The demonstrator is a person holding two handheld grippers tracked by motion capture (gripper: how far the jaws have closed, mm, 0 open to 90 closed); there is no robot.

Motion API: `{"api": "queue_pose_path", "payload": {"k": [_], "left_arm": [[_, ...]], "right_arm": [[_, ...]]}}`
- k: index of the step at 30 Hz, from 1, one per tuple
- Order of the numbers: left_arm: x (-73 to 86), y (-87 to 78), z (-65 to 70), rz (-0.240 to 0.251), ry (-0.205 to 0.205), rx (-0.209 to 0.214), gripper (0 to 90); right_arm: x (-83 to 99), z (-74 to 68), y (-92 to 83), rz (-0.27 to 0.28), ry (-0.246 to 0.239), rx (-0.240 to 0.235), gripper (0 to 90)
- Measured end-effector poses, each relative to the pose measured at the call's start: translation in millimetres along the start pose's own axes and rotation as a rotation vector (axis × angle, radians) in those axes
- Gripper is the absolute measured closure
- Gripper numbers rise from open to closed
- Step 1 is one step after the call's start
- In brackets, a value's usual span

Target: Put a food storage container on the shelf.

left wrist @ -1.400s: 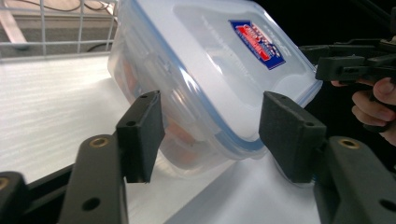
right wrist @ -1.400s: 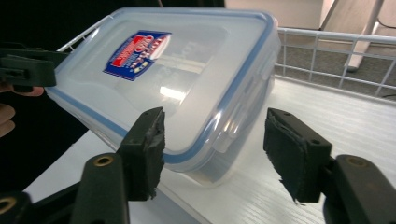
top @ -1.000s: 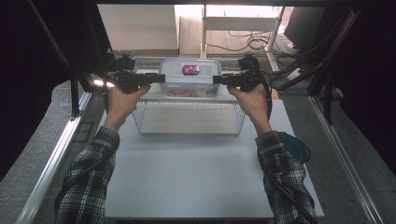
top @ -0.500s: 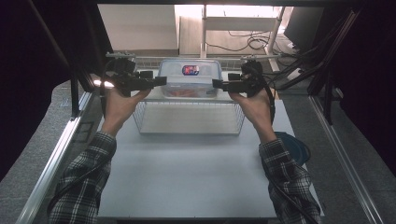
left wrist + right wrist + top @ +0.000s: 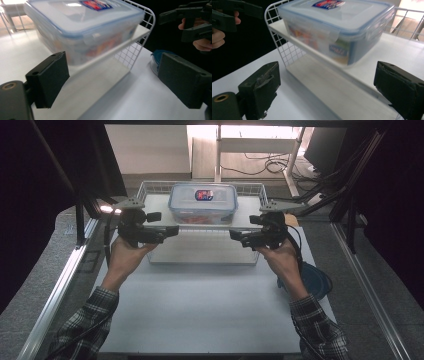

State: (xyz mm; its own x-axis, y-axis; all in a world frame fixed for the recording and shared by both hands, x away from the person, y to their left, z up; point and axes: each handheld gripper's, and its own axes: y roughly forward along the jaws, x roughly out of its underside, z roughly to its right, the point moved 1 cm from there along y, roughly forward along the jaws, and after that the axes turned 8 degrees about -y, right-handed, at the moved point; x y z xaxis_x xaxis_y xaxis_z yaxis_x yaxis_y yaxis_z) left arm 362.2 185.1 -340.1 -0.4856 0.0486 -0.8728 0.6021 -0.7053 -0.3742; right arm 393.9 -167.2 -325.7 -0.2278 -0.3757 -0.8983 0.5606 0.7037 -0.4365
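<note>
A clear food container (image 5: pixel 202 202) with a blue-rimmed lid and a red-and-blue label stands on the top shelf of a white wire rack (image 5: pixel 250 188). My left gripper (image 5: pixel 174 230) hovers in front of the rack's left end, pointing inward. My right gripper (image 5: pixel 233 234) mirrors it at the right end. The jaws of both have just been opening and stand open with nothing between them. In the left gripper view the pads (image 5: pixel 50 77) frame the container (image 5: pixel 82 25) from a short way off. The right gripper view shows the same container (image 5: pixel 337 25) beyond its wide-set pads (image 5: pixel 262 85).
The rack's lower shelf (image 5: pixel 200 247) lies under the container's shelf. A white mat (image 5: pixel 200 310) covers the table in front. A round blue lid (image 5: pixel 316 281) lies on the table at the right, below my right hand. Dark frame posts and cables stand at both sides.
Both grippers have drawn back from the container's sides toward the person and their jaws have opened. The container stays on the top shelf.
</note>
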Motion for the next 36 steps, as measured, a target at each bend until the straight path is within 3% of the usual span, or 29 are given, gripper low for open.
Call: {"api": "queue_pose_path", "payload": {"k": [6,9,15,20,22,28,36], "left_arm": [[28.3,-5.2,12.7,-0.021,0.032,0.019,6.2],[46.9,-8.2,22.1,-0.037,0.065,0.000,5.4],[68.5,-12.3,29.8,-0.037,0.078,-0.011,5.0],[90.6,-15.7,34.7,-0.025,0.069,0.001,4.8],[104.0,-15.8,35.3,-0.021,0.069,-0.011,4.9],[120.3,-12.0,33.9,-0.056,0.077,-0.048,5.0],[147.0,-17.3,39.7,-0.072,0.096,-0.085,5.3]], "right_arm": [[22.1,-17.2,-10.3,0.006,-0.021,-0.019,4.6],[30.4,-24.9,-14.1,-0.002,-0.033,-0.021,3.6],[44.0,-36.7,-19.7,-0.013,-0.064,-0.016,2.5],[58.9,-45.6,-24.9,-0.012,-0.062,-0.025,2.3],[67.9,-50.1,-27.6,-0.012,-0.058,-0.026,2.2],[80.2,-54.6,-31.5,-0.031,-0.079,-0.002,2.2],[108.7,-66.7,-36.8,-0.007,-0.055,-0.016,3.0]]}}
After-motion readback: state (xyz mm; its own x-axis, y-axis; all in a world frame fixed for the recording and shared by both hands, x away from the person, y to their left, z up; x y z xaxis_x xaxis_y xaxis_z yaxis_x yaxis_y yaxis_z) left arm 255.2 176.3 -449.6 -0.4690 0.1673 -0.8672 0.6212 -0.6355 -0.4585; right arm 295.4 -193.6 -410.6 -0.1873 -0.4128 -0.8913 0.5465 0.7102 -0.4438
